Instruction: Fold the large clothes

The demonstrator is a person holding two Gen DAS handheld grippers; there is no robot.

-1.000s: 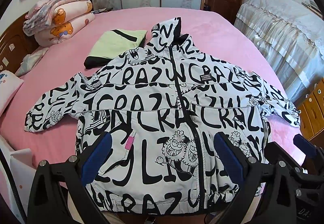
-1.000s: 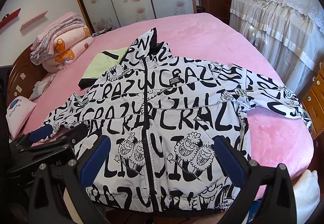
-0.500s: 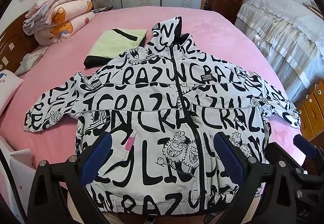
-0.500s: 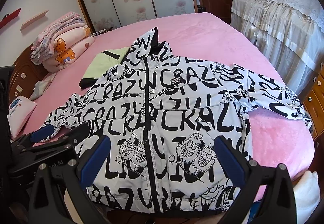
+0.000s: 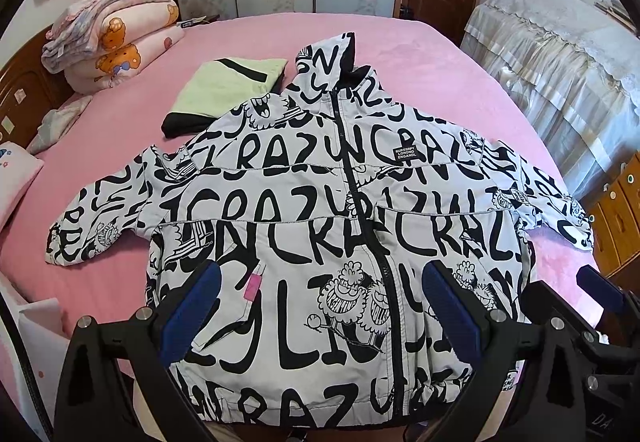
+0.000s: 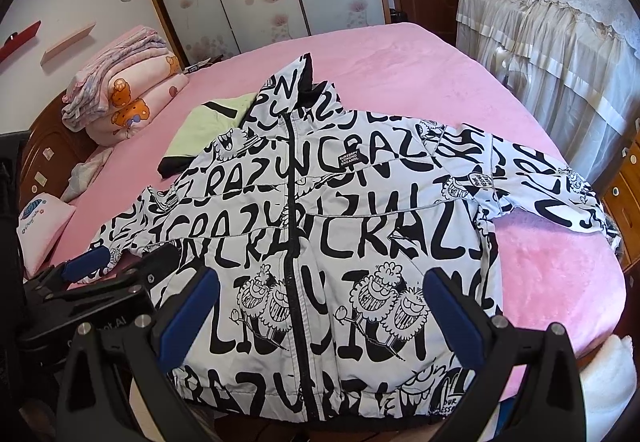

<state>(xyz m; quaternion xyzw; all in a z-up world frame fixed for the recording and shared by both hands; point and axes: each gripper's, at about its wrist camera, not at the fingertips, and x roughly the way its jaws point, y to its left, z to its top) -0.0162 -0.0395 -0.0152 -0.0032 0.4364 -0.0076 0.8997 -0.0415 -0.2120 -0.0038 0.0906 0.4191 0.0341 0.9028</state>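
A white hooded jacket (image 5: pixel 320 226) with black "CRAZY" lettering lies face up and zipped on the pink bed (image 5: pixel 420 54), sleeves spread to both sides, hood toward the far end. It also shows in the right wrist view (image 6: pixel 340 234). My left gripper (image 5: pixel 320 302) is open and empty, above the jacket's lower left front. My right gripper (image 6: pixel 320 306) is open and empty, above the lower right front near the hem. Each gripper shows at the other view's edge: the right one (image 5: pixel 592 302) and the left one (image 6: pixel 96 274).
A folded light-green garment (image 5: pixel 228 90) lies beside the jacket's left shoulder. Stacked quilts (image 5: pixel 116 38) sit at the headboard corner. A lace-covered piece of furniture (image 5: pixel 560 54) and wooden drawers (image 5: pixel 616 210) stand to the right. A pink pillow (image 6: pixel 44 226) lies at left.
Both grippers have drifted slightly, so the jacket sits a little differently in each view. The jacket itself has not moved and both grippers stay open.
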